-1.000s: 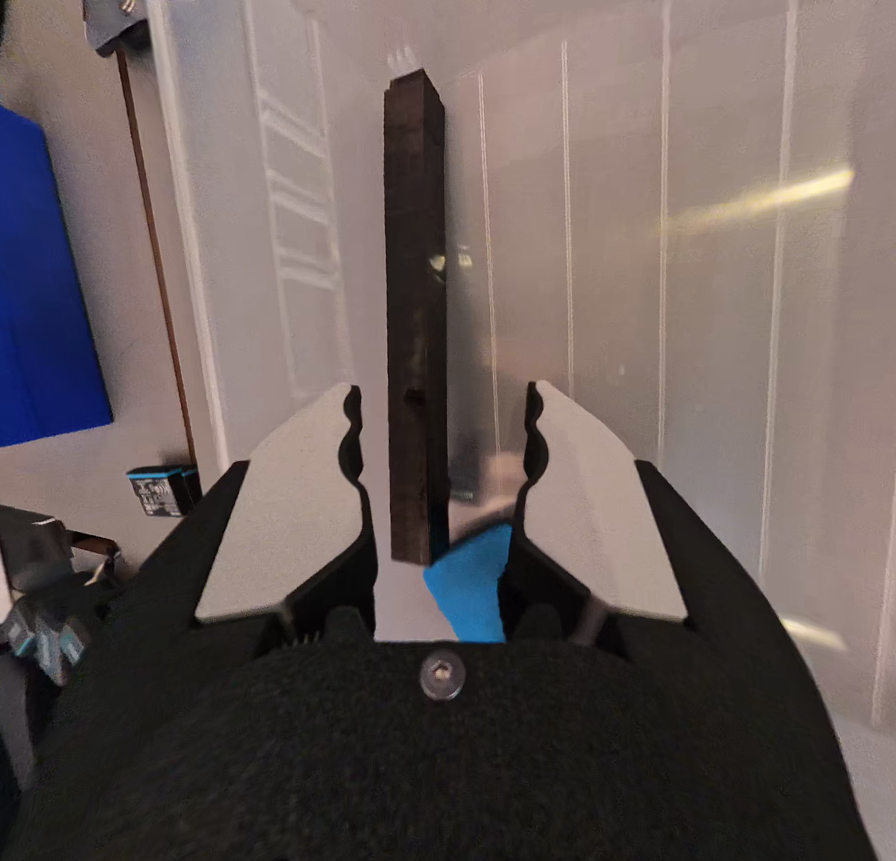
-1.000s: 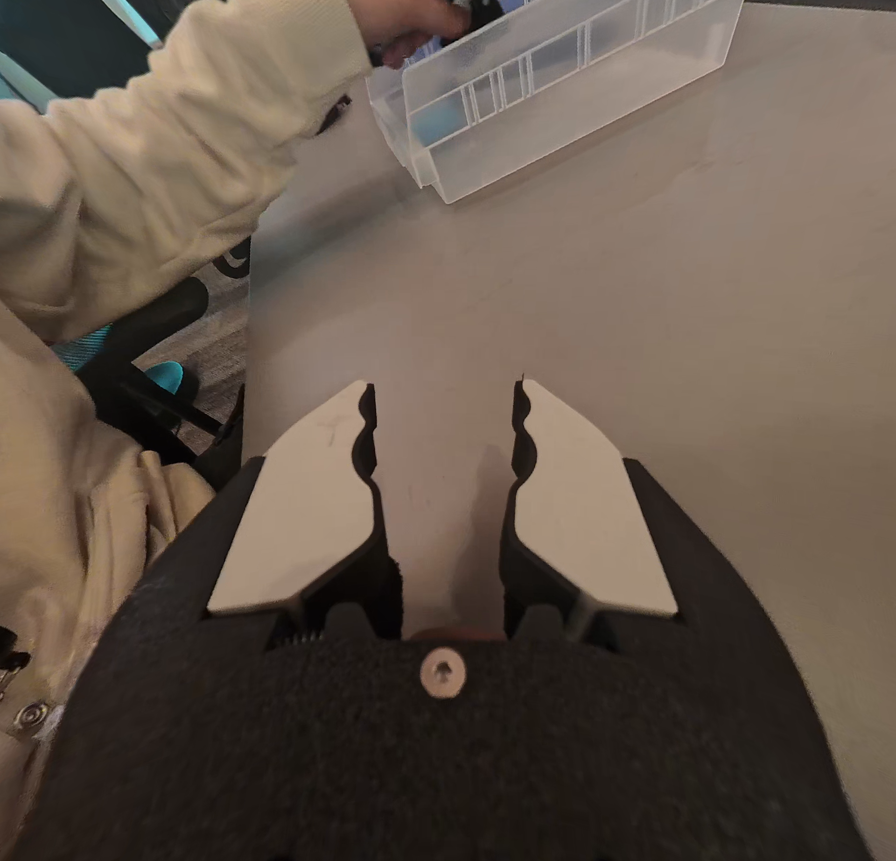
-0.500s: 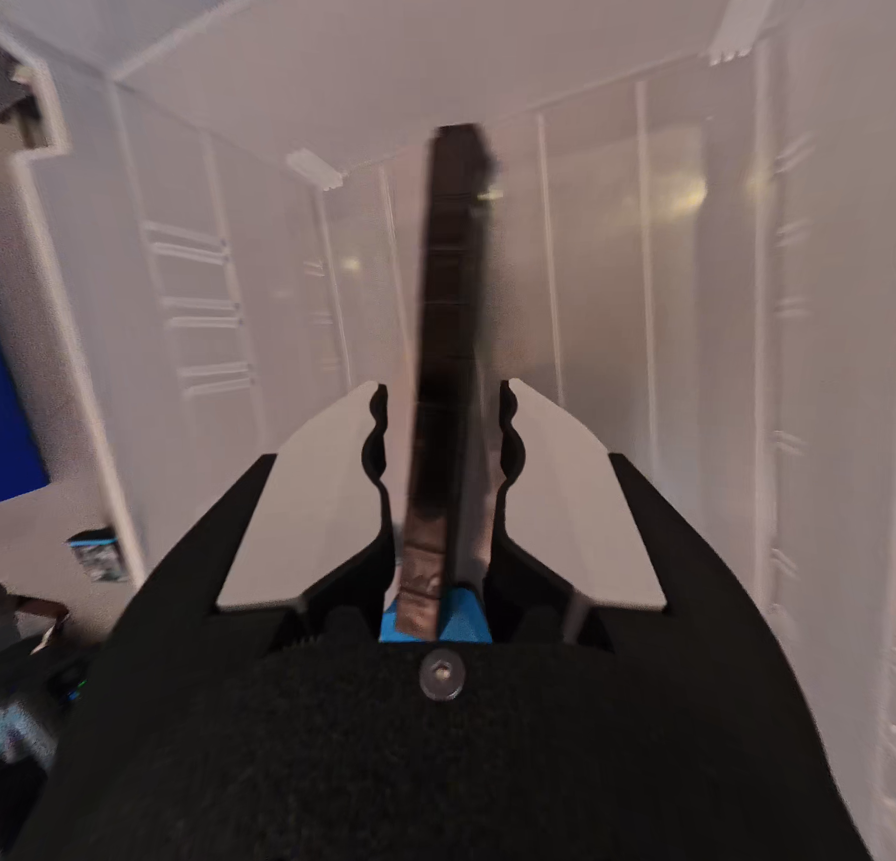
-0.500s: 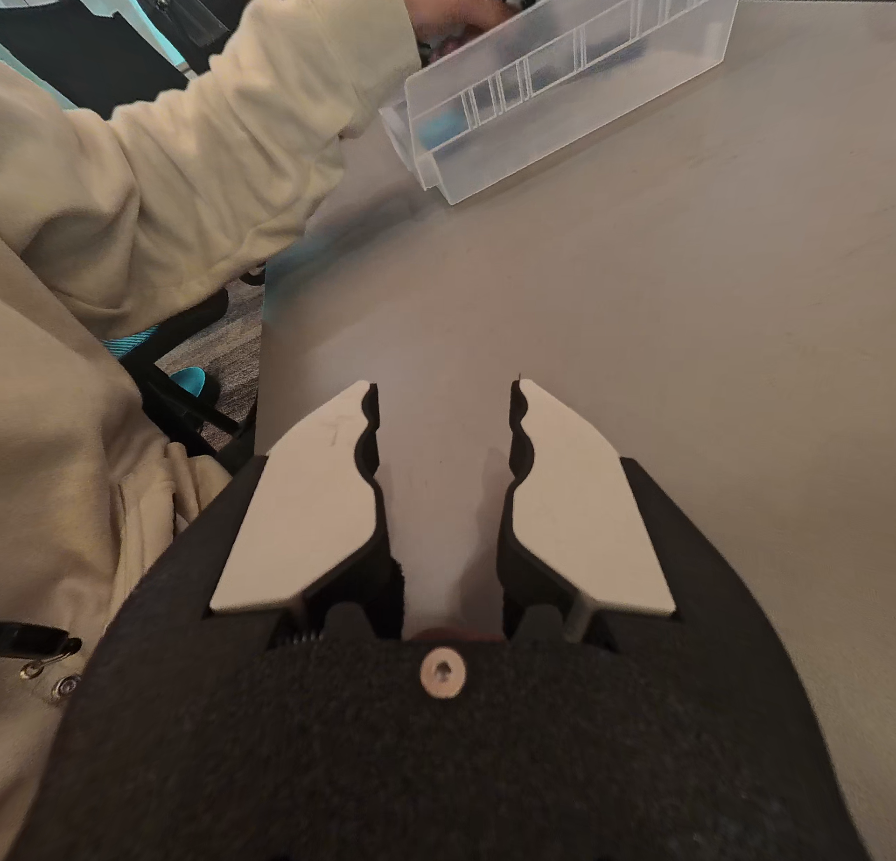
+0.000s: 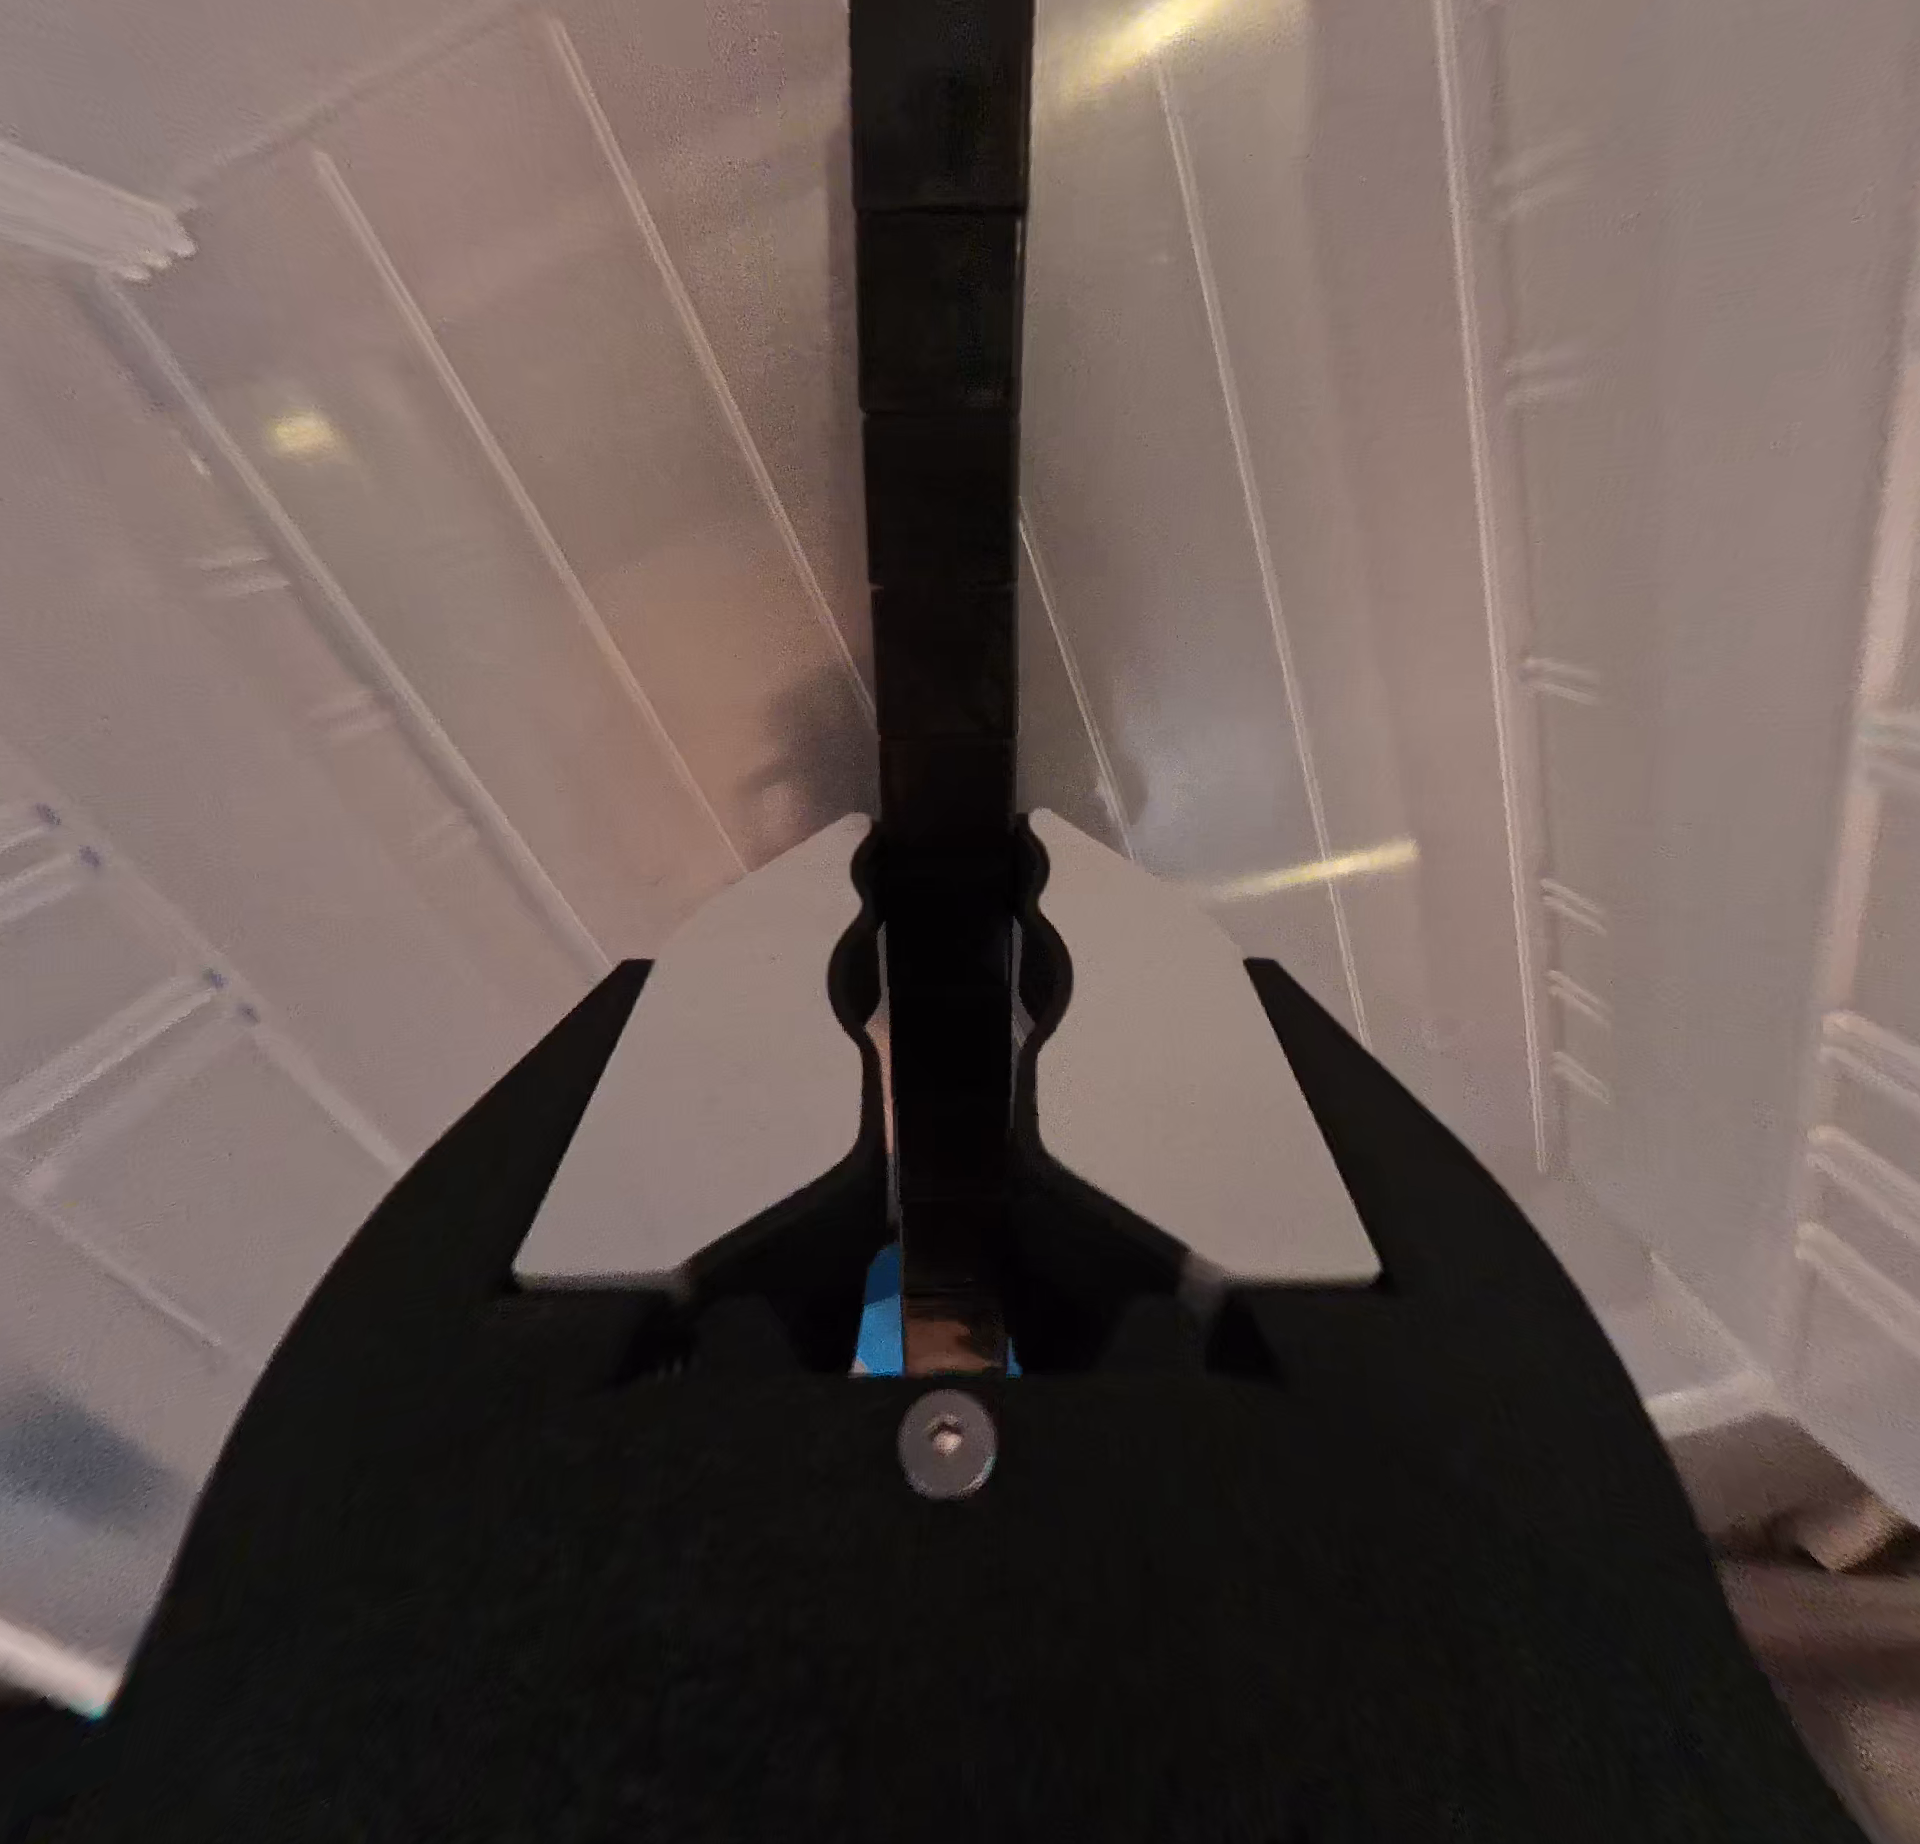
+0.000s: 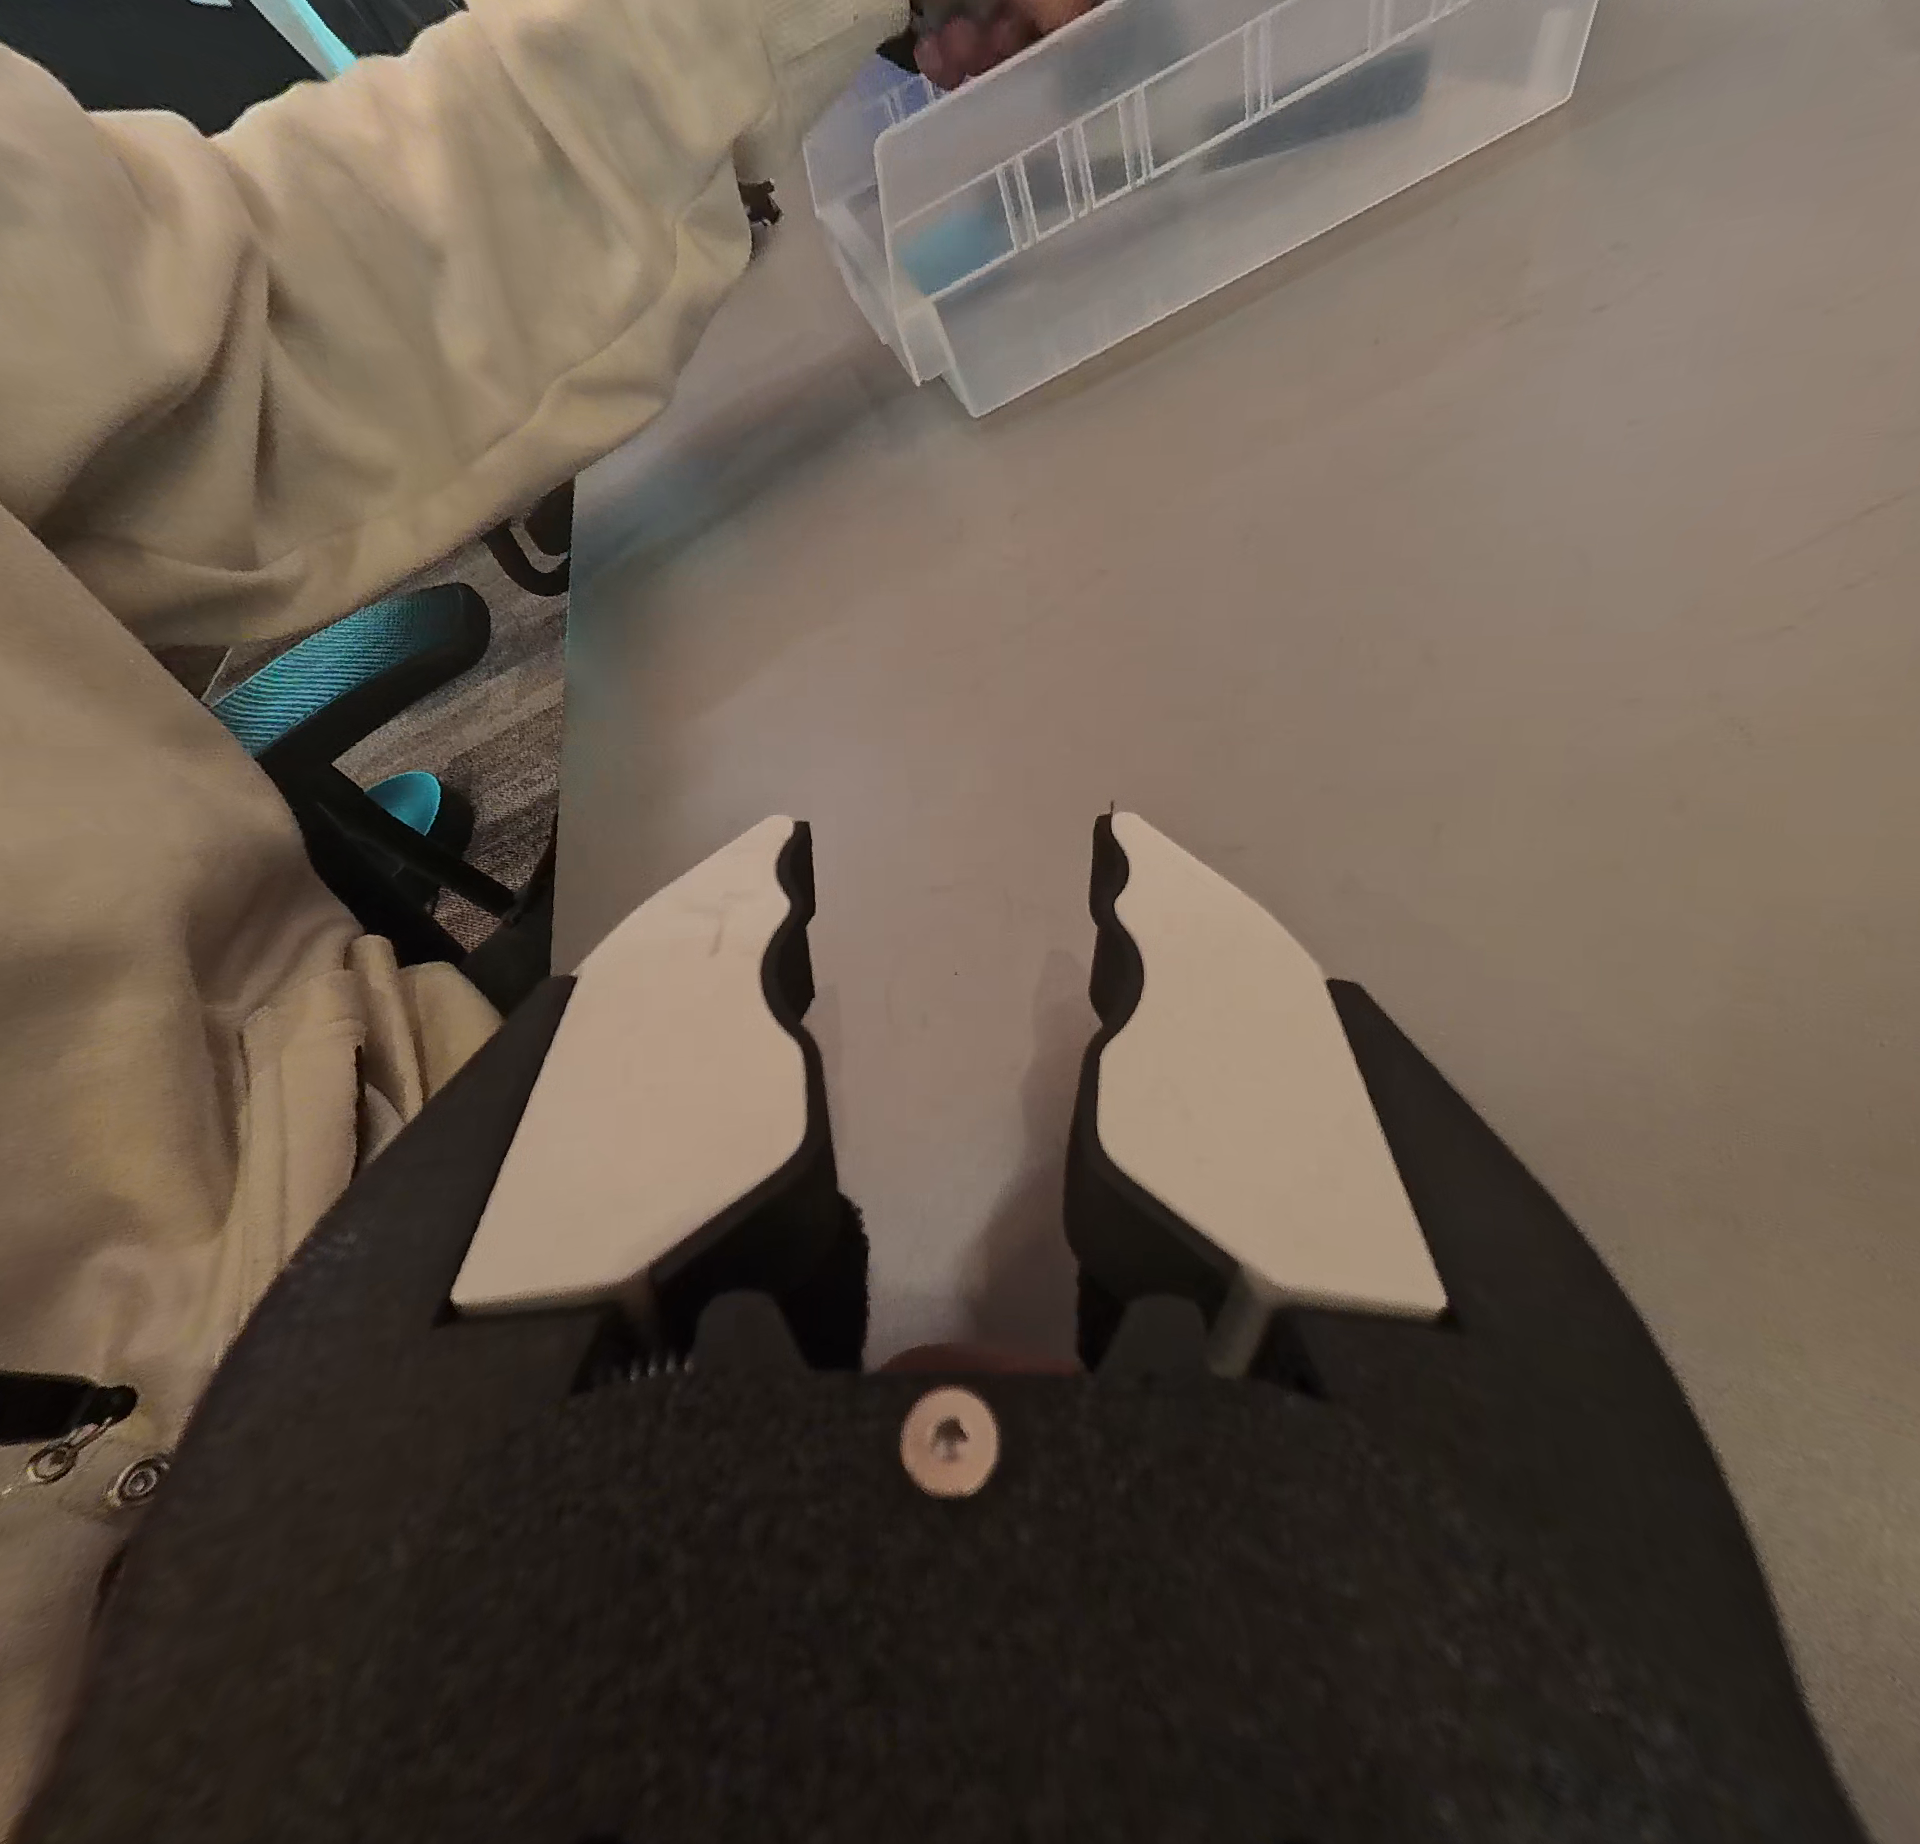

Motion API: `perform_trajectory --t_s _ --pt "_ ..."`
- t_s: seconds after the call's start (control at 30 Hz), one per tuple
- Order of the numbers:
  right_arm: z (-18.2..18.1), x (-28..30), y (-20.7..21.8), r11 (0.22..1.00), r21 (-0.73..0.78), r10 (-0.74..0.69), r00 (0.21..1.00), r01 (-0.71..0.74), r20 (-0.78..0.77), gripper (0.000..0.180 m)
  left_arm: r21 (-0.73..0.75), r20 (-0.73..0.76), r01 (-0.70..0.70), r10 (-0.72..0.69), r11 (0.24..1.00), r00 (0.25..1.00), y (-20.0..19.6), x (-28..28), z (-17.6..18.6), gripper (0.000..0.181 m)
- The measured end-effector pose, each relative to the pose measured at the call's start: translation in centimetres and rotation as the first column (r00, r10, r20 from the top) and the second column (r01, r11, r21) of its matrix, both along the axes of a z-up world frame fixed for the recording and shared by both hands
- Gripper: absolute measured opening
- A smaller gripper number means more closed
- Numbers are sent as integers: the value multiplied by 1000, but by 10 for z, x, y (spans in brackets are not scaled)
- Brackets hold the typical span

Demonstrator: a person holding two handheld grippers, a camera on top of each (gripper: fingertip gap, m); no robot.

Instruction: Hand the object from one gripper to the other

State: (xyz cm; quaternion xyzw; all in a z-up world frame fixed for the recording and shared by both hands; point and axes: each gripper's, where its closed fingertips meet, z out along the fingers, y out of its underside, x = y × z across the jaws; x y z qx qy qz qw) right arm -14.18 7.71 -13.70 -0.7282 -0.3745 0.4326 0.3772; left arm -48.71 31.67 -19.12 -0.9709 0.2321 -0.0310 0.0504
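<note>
A long, dark, segmented bar (image 5: 940, 464) runs straight ahead between my left fingers, inside a translucent plastic bin (image 5: 416, 506). My left gripper (image 5: 945, 854) is shut on the bar near its close end; the far end runs out of the top of the view. My right gripper (image 6: 951, 838) is open and empty, low over the grey table (image 6: 1351, 651). In the right wrist view the bin (image 6: 1195, 163) stands at the far end of the table, with a person's hand (image 6: 987, 7) reaching into it.
A person's cream sleeve (image 6: 364, 267) fills the left of the right wrist view. A chair with teal parts (image 6: 384, 651) stands beyond the table's left edge. The bin's ribbed walls (image 5: 1662, 651) close in around my left gripper. Something blue (image 5: 878, 1316) lies under the bar. There is about 45 cm between the tips of the two grippers.
My left gripper has pushed deeper into the bin and its fingers have closed from open onto the dark bar. My right gripper has stayed open and has hardly moved.
</note>
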Motion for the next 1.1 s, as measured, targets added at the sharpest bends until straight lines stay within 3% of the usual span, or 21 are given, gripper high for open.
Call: perform_trajectory --t_s 0.1,0.23,0.33,0.5,0.6,0.77,0.9,0.97,1.1 --pt "-1 0 1 1000 -3 -5 1000 5 3 50 72 38 2 -5 997 999 4 -6 15 22" --pt "3 2 8 999 29 -16 1000 16 -8 50 337 354 -44 -83 940 932 12 22 80 22" --pt "16 0 25 998 54 -28 998 32 -61 50 524 616 -138 -262 841 743 2 66 155 22" --pt "35 -7 59 999 8 -39 990 41 -138 52 621 769 -273 -504 735 392 -47 136 241 22" --pt "40 -12 71 999 -26 -36 987 33 -159 54 607 794 -293 -566 738 220 -76 172 255 21" --pt "77 -37 76 998 -12 62 965 -68 -256 60 552 818 -303 -576 777 15 -107 219 259 22" --pt "115 -69 70 987 20 159 930 -161 -330 64 563 811 -270 -584 781 -1 -125 257 255 22" --pt "127 -83 66 983 38 180 913 -178 -366 57 579 804 -245 -594 777 16 -134 275 251 22" --pt "124 -94 60 979 54 204 917 -197 -342 47 604 789 -200 -614 771 18 -147 299 246 22"
